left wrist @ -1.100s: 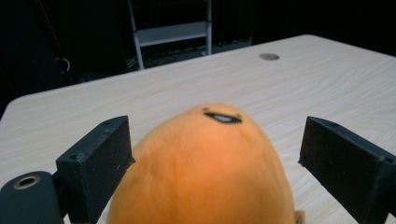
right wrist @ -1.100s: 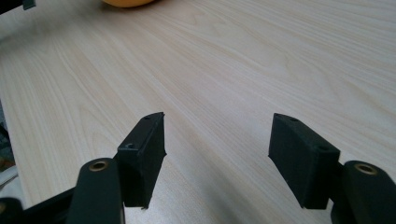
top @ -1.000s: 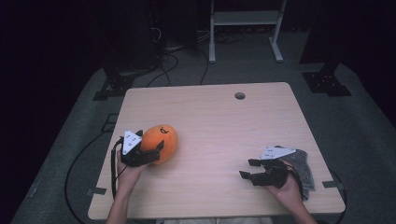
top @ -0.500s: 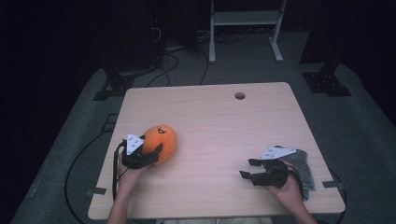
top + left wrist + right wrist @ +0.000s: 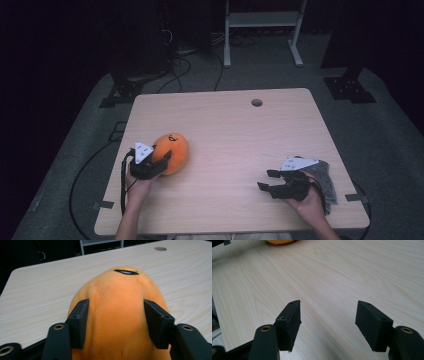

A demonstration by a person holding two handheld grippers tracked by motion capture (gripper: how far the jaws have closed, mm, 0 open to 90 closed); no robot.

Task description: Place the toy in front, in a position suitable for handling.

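Your left gripper (image 5: 116, 315) has just been closing and now squeezes the orange plush toy (image 5: 117, 312); lifting is left, while your right gripper (image 5: 328, 320) rests with jaws apart

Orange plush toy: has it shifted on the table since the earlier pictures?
No. The orange plush toy lies at the same spot relative to the table's round hole; the left gripper has just been closing on it.

An orange plush toy (image 5: 171, 152) is set on the light wooden table (image 5: 225, 130) toward its left near side, with the left gripper (image 5: 159, 161) around its near end. The right gripper (image 5: 265, 180) is placed well apart, near the right front corner.
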